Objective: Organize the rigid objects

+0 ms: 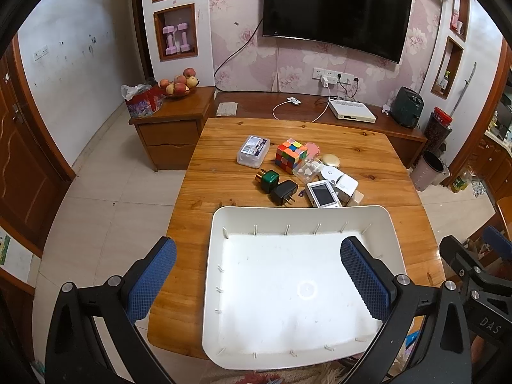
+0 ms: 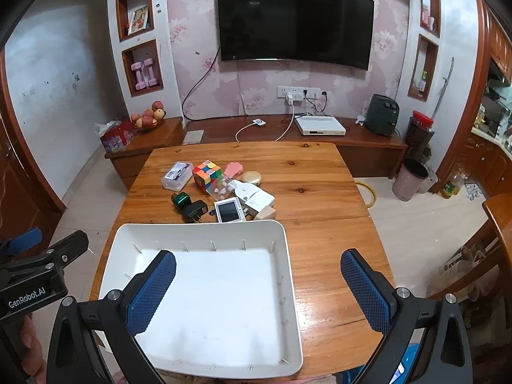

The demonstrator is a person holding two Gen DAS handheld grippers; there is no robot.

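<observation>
Both tools are held wide apart and empty: the left tool [image 1: 257, 276] over the white tray [image 1: 388, 220], the right tool [image 2: 257, 288] over its right rim. A cluster including a puzzle cube [image 2: 206, 174] and black charger [image 2: 194, 212] is noted on the counter [image 2: 320, 192], just beyond the tray's far wall.

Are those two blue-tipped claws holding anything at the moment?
No. The left gripper and right gripper are both open and empty above the white tray.
</observation>
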